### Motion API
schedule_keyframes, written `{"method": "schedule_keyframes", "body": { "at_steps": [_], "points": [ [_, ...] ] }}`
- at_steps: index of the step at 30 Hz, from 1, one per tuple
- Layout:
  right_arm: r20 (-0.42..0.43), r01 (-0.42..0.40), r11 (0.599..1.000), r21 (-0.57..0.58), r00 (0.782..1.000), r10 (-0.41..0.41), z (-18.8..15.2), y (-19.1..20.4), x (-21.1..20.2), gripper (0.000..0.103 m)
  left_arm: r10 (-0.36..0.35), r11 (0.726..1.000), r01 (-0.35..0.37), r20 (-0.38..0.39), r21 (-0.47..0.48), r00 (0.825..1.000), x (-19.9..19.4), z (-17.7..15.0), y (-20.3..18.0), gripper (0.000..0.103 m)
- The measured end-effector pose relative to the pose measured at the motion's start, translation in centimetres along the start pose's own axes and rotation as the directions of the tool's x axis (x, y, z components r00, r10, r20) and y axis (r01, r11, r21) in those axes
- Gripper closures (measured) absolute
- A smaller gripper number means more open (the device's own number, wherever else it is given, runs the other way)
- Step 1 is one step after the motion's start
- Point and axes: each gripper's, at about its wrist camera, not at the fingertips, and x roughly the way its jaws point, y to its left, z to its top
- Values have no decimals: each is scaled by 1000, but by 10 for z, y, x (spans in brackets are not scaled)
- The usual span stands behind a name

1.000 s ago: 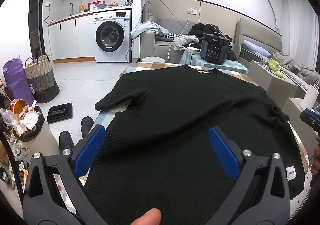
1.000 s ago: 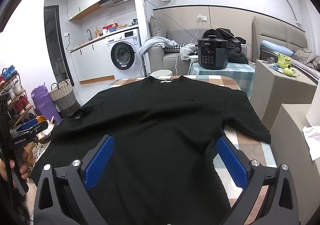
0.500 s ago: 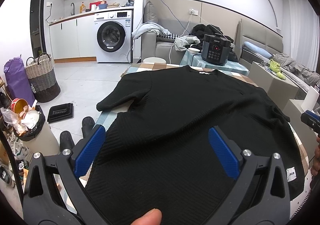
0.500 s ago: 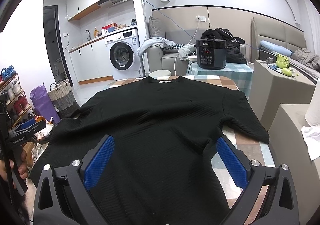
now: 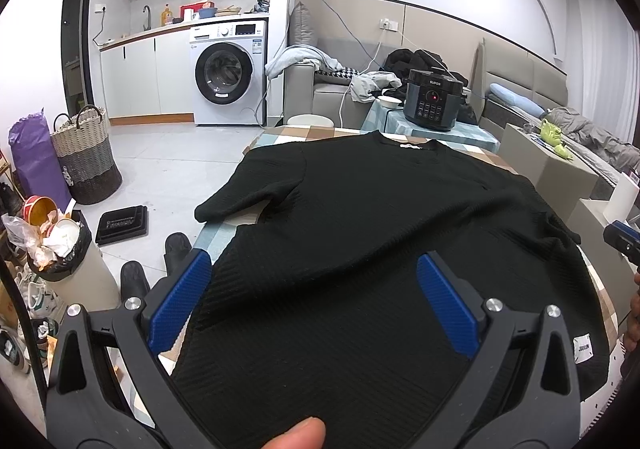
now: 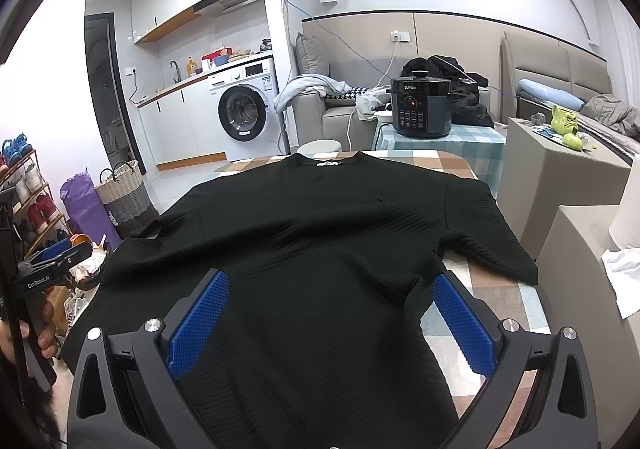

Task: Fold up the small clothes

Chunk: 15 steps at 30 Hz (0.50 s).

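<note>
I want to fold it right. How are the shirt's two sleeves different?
The left sleeve runs off the table edge, its cuff over the floor; the right sleeve lies wholly on the table. The left sleeve looks smooth, while the right sleeve has a pucker at the armpit. Both are short, black, ribbed and unfolded on the shirt.

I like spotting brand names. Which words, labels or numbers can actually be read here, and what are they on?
"SUPOR": front of the black pressure cooker.
"GenRobot.AI": side of the left hand-held gripper, seen from the right wrist view.
"JIAXUN", roughly: white tag at the hem of the black shirt; blurred, uncertain.
Washing machine panel and stickers: too small to read.
</note>
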Motion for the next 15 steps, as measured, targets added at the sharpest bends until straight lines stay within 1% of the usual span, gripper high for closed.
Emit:
{"method": "schedule_keyframes", "body": {
  "at_steps": [6, 15],
  "points": [
    [0, 0, 1000, 0, 1000, 0, 0, 0, 0, 0, 0, 1000, 0, 1, -3, 1000, 0, -1, 1, 1],
    [2, 3, 1000, 1, 1000, -3, 0, -1, -2, 0, 21, 1000, -22, -2, -14, 1000, 4, 0, -1, 1]
  ]
}}
